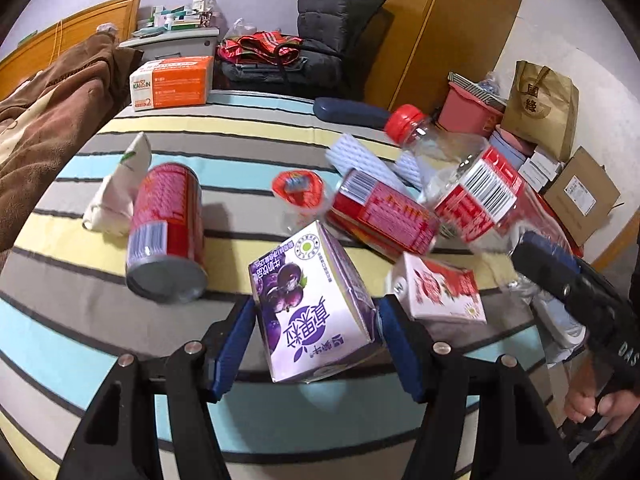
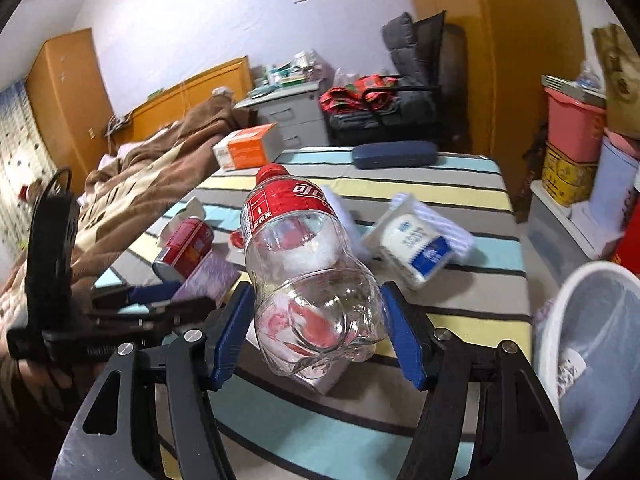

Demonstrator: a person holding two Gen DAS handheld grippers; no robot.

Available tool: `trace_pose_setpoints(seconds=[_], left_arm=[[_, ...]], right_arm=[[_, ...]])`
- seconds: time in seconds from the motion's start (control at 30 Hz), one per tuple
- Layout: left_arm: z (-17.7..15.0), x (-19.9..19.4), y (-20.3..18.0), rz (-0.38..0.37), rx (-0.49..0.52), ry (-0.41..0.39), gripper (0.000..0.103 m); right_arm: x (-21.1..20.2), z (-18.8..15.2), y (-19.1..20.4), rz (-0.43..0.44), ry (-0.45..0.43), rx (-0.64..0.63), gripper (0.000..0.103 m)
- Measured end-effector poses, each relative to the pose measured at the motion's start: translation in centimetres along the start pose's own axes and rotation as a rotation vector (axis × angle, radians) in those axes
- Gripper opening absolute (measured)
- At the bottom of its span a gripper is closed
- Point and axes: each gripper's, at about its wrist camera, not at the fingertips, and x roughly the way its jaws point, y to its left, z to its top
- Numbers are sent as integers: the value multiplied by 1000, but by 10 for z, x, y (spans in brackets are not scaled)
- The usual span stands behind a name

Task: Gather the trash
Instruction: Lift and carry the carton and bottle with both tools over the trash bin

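My left gripper (image 1: 316, 320) is shut on a purple milk carton (image 1: 308, 288), held tilted just above the striped table (image 1: 80, 320). My right gripper (image 2: 316, 300) is shut on a clear plastic bottle (image 2: 304, 248) with a red cap and red label, its base toward the camera. In the left wrist view that bottle (image 1: 468, 176) hangs at the right. On the table lie a red can (image 1: 168, 232), a red carton (image 1: 384, 216), a pink milk carton (image 1: 440, 292), a red-lidded cup (image 1: 298, 190) and a crumpled white bag (image 1: 116, 192).
A white bin (image 2: 592, 360) with a liner stands off the table's right side. Tissue packs (image 2: 416, 248), an orange box (image 1: 172, 82) and a blue case (image 1: 352, 112) lie farther back. A bed with a brown blanket (image 2: 160, 168) borders the left. A hand (image 1: 592, 404) grips the right tool.
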Motion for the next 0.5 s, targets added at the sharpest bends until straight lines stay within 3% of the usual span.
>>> trace_pose_setpoints(seconds=[0.5], left_arm=[[3,-30,-54,-37,115,-72,66]], right_arm=[[-31,-15,-33,-60,-62,117,66]])
